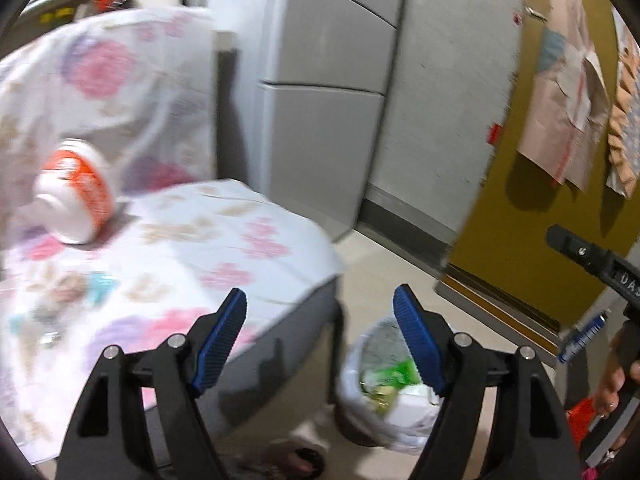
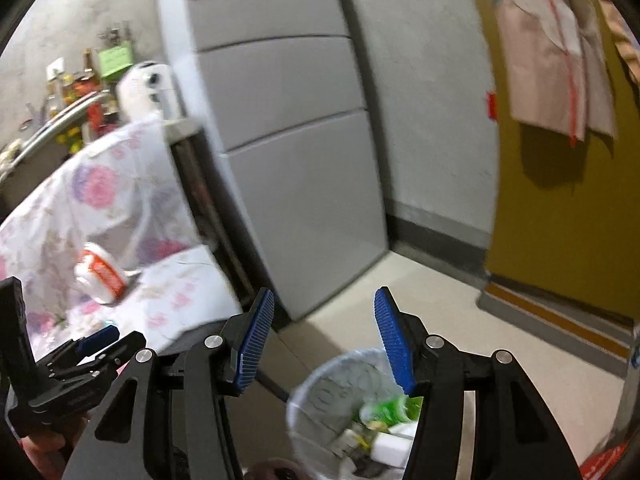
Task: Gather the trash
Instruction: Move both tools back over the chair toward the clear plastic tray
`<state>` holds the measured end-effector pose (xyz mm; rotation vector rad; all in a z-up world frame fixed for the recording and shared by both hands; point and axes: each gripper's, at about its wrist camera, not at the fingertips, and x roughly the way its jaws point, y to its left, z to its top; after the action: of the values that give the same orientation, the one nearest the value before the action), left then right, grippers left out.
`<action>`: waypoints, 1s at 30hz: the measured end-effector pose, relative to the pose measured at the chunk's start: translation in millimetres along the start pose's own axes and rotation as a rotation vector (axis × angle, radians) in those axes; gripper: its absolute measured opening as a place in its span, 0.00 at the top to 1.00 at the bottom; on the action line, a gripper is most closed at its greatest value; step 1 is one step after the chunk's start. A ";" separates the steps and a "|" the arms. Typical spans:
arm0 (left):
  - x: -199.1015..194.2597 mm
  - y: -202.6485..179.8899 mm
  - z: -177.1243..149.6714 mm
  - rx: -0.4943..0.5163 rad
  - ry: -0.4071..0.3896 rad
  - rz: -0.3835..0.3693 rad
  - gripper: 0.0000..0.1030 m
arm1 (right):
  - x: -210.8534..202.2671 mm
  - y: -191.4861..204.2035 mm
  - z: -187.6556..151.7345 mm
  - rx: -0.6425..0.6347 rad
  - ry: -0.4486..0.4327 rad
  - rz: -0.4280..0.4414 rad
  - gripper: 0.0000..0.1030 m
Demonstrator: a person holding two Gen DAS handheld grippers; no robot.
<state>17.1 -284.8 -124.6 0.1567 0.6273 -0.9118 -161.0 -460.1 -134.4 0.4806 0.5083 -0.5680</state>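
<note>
An orange and white instant-noodle cup (image 1: 76,192) lies tipped on the floral tablecloth (image 1: 192,236); it also shows in the right wrist view (image 2: 100,272). A trash bin (image 1: 384,384) lined with a white bag holds green and white wrappers on the floor beside the table; it also shows in the right wrist view (image 2: 360,412). My left gripper (image 1: 320,336) is open and empty, above the table's corner and the bin. My right gripper (image 2: 324,344) is open and empty above the bin. The left gripper (image 2: 96,344) shows at the lower left of the right wrist view.
A grey fridge (image 2: 288,140) stands behind the table. A yellow door (image 1: 540,208) with hanging cloths is at the right. Small wrappers (image 1: 60,300) lie on the tablecloth. The right gripper's body (image 1: 592,264) shows at the right edge of the left wrist view.
</note>
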 end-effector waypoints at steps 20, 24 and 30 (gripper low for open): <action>-148.5 193.4 -56.1 -0.315 -0.042 0.469 0.20 | 56.2 246.7 -48.0 -0.371 0.219 0.456 0.40; -165.9 228.3 -69.0 -0.378 -0.032 0.542 0.20 | 78.3 283.8 -67.9 -0.410 0.309 0.529 0.45; -171.4 254.7 -78.3 -0.423 -0.014 0.591 0.20 | 111.5 321.8 -87.3 -0.416 0.431 0.590 0.59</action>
<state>103.8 19.9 -124.1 -0.0470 0.6964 -0.2004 88.6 -215.6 -174.1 0.3281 0.8317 0.2187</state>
